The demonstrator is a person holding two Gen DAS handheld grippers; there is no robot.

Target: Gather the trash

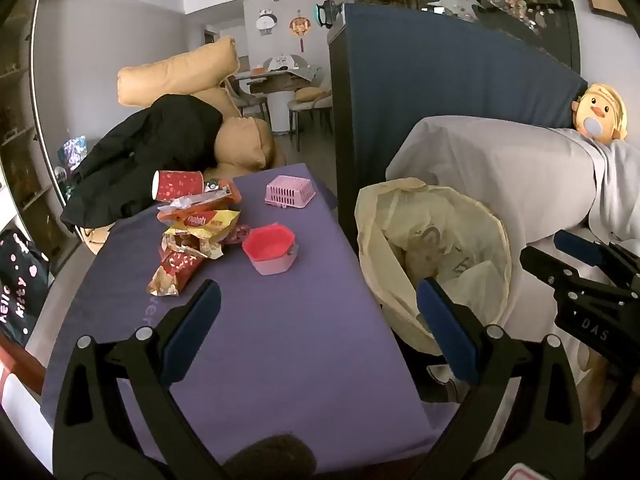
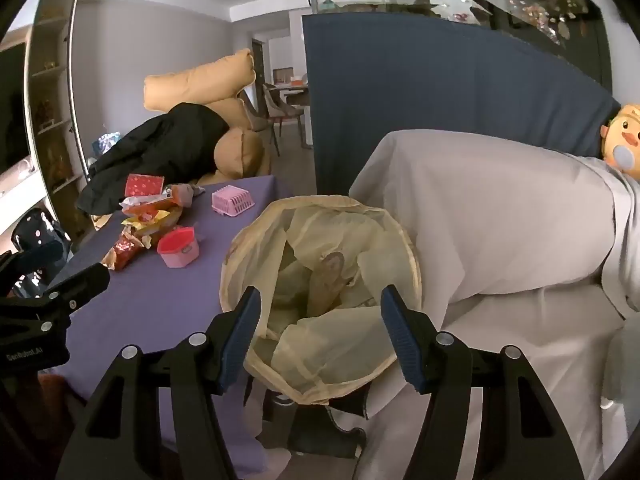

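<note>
One "Hello Kitty" bag (image 1: 18,280)

Soft, even daylight; shadows weak. Strong fisheye bending and black vignette at edges. Glare speckles above the blue partition (image 1: 440,92); both views sharp.

Grey walls, tan cushions (image 1: 180,76), navy partition (image 1: 440,92), perhaps dining chairs (image 1: 308,108) behind.
</note>
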